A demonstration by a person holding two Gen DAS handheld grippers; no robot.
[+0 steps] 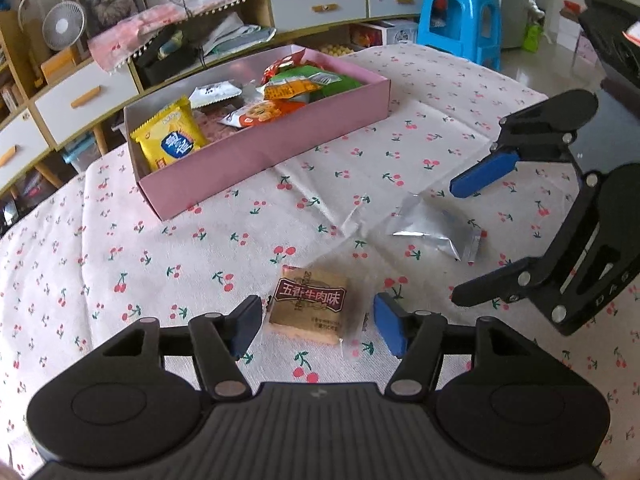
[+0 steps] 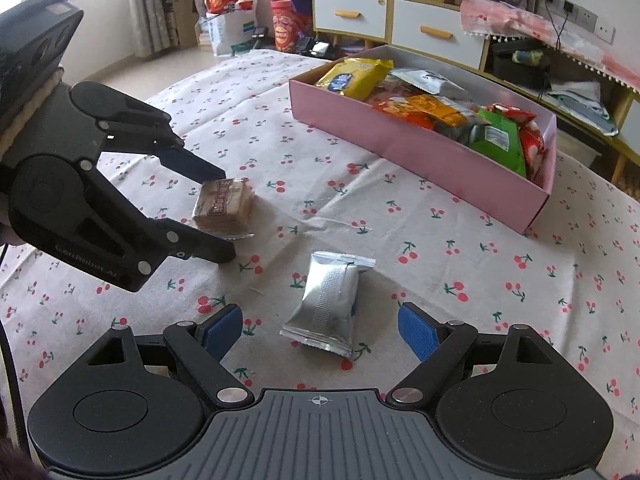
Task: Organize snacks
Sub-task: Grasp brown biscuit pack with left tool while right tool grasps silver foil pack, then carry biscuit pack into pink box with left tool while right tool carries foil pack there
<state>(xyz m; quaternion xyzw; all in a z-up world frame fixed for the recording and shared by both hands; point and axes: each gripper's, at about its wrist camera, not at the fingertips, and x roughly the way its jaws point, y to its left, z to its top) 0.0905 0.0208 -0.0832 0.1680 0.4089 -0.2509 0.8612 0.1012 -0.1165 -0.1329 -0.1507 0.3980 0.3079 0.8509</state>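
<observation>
A brown cracker packet (image 1: 307, 304) lies on the cherry-print tablecloth between the open fingers of my left gripper (image 1: 318, 326); it also shows in the right wrist view (image 2: 224, 208). A silver foil packet (image 2: 326, 304) lies between the open fingers of my right gripper (image 2: 320, 334); it also shows in the left wrist view (image 1: 434, 230). Neither packet is gripped. A pink box (image 1: 280, 152) holds several snack bags and stands beyond both packets; it also shows in the right wrist view (image 2: 420, 156).
The tablecloth (image 1: 120, 260) covers the whole table. Behind it stand white drawers (image 1: 84, 96), a blue stool (image 1: 460, 20), small fans and clutter. The left gripper (image 2: 212, 212) shows in the right wrist view, the right gripper (image 1: 460, 240) in the left wrist view.
</observation>
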